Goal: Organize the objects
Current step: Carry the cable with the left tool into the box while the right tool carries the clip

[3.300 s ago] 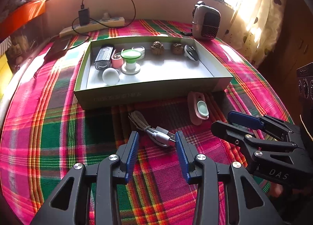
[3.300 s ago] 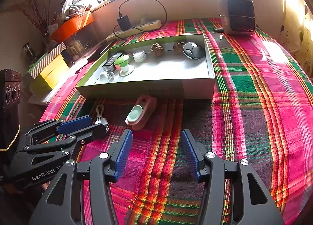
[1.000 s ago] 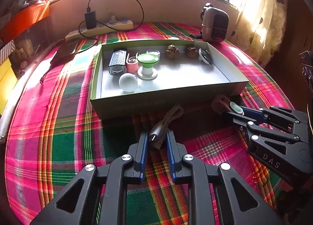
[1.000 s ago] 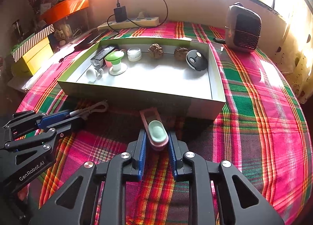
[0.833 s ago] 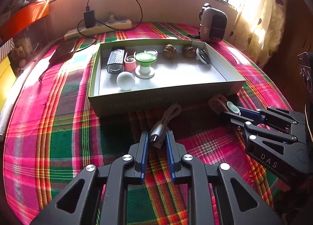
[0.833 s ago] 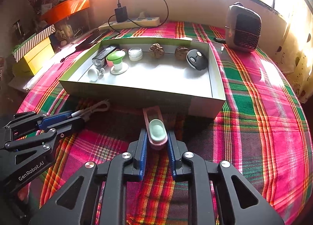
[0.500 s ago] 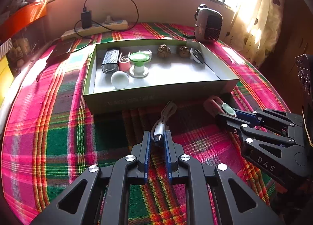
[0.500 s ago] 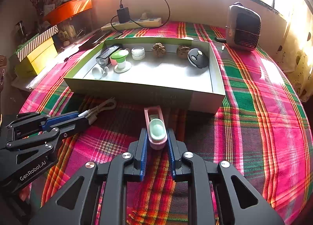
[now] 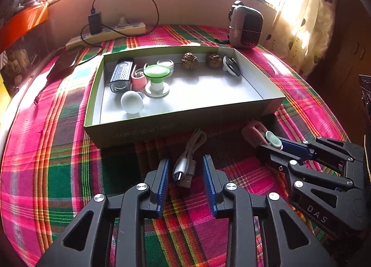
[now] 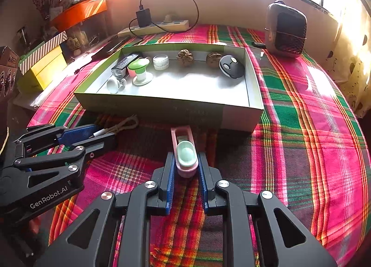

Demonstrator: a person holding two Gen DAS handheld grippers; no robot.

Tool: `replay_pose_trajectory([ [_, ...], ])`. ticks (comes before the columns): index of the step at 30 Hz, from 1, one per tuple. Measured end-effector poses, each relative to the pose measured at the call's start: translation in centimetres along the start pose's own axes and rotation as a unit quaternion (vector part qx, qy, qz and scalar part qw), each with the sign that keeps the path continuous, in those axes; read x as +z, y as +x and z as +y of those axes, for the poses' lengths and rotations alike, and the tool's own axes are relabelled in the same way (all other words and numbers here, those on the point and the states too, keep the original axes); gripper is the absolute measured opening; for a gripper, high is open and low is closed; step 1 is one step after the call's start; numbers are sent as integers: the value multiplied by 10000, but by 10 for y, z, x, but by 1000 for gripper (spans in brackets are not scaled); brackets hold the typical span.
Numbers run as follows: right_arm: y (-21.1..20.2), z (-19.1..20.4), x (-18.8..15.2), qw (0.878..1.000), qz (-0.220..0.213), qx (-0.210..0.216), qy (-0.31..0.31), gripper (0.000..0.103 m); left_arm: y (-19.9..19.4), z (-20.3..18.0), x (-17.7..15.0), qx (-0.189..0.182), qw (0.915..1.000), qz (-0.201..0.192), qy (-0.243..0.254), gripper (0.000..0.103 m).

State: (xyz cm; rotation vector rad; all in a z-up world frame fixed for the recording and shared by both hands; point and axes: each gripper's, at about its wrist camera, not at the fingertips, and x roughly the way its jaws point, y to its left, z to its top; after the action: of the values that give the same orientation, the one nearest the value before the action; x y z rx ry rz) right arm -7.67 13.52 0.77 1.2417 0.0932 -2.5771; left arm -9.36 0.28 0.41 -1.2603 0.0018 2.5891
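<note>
USB cable (image 9: 185, 164), bundled, lies on the plaid cloth (image 9: 58, 162) just in front of the green box (image 9: 129, 131), between the left gripper (image 9: 185, 174) pads; its jaws have just been opening and stand spread, not pressing the plug. Right gripper (image 10: 184, 169) is pinched tight on a pink clip with a mint pad (image 10: 185, 153), near the box front wall. Box holds a white ball (image 9: 131, 102), green-topped spool (image 9: 156, 76), grater (image 9: 120, 75).

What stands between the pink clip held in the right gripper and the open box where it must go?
Only the box's near wall stands ahead of the pink clip held in the right gripper; nothing else visible does.
</note>
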Motion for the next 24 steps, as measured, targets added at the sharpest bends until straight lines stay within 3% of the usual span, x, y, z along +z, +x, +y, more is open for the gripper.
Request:
replay_pose_trajectory([
  [2,0,0,0,10000,0,-3,-2,20,0,0,-1,72,10000,-12,0,19],
  [24,-4,-1,-1,10000,-67,58,42,19,-5,-1,-3,144,9999,-54,-42,17],
])
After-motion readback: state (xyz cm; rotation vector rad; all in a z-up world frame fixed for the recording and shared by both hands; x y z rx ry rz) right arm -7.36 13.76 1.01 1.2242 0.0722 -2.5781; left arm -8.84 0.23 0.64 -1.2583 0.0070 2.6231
